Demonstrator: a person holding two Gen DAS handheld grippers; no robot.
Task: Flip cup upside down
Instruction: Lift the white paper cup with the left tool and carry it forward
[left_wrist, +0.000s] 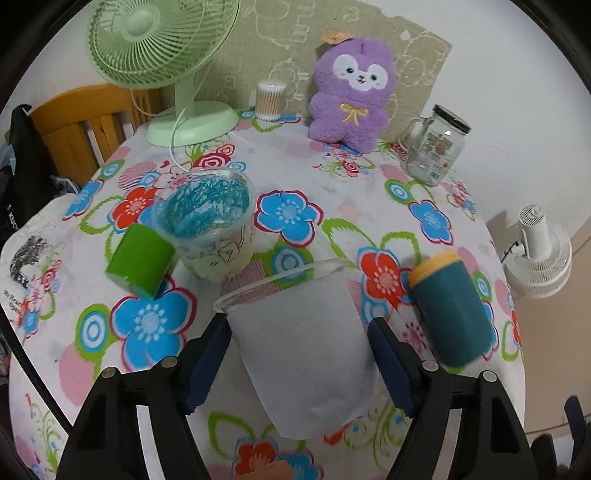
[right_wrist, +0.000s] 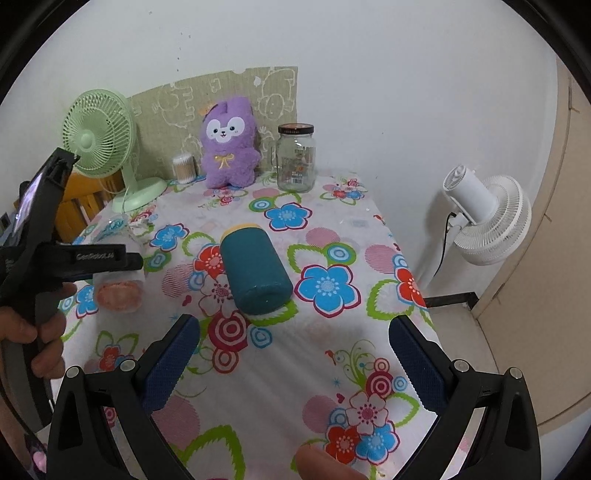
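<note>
The left gripper (left_wrist: 301, 354) is holding the frosted cup (left_wrist: 303, 347) between its blue pads, tilted above the table's (left_wrist: 332, 173) near edge; keeping the squeeze gentle, it should roll fully over before lowering. The right gripper (right_wrist: 293, 363) is hovering wide, holding nothing, near the teal cup (right_wrist: 255, 269).

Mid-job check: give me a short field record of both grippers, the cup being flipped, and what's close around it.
left gripper: jaws either side of the frosted cup, contact unclear
frosted cup: translucent, tilted, rim away from the camera
right gripper: open, empty, above the tablecloth
teal cup: upside down, yellow rim on the cloth, right of the frosted cup
printed cup: clear with blue scribble, mouth up, behind the frosted cup
green cup: left of the printed cup, orientation unclear
glass jar: lidded, far edge
</note>
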